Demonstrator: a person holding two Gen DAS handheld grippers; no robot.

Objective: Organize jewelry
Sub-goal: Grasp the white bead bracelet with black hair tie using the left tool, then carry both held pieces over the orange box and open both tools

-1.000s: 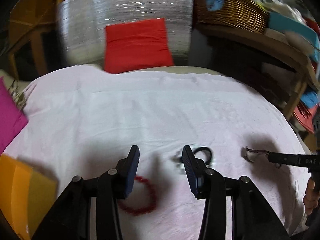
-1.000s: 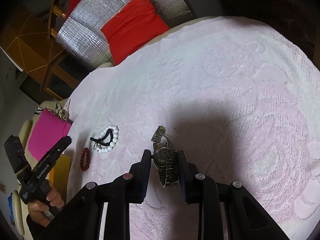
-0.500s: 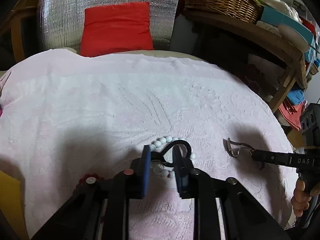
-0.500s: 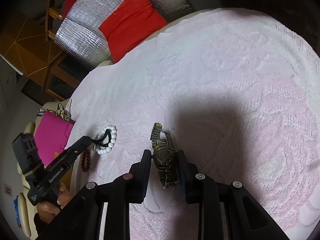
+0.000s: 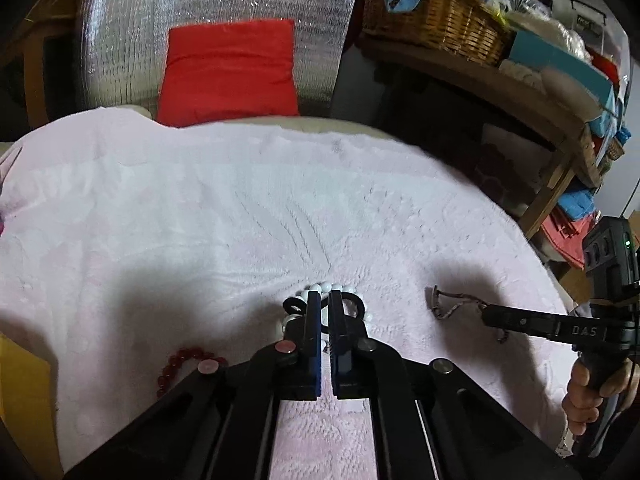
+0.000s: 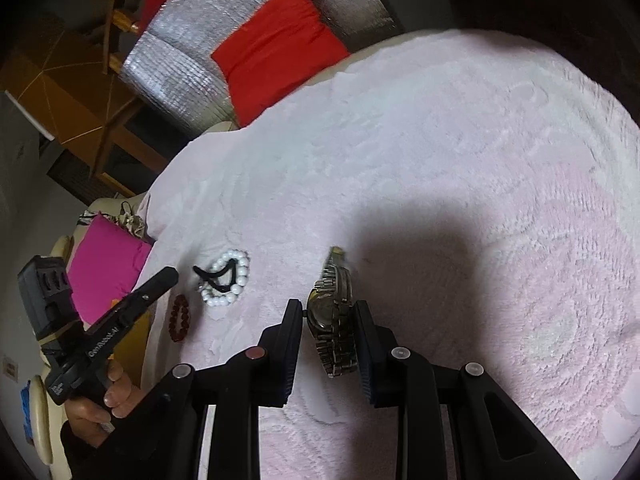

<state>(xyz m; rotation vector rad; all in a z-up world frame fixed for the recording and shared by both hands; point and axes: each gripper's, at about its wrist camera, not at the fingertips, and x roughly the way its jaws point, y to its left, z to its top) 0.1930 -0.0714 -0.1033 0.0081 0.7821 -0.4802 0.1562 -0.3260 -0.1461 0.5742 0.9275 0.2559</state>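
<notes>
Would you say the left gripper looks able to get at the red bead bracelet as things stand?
Probably yes, after reopening: the red bead bracelet lies uncovered on the pink cloth just beside the left gripper, whose jaws are closed at the white pearl bracelet.

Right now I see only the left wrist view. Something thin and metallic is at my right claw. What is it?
Observer: A metal-band wristwatch; the right claw is closed on its case.
Operator: What lies past the red bead bracelet?
Observer: A magenta cushion, at the pink cloth's edge.
Operator: My left claw hides the white bead bracelet. How does it lie?
Observer: It is a full ring, with a black hair tie across it; the left claw tip is beside the tie's end.
</notes>
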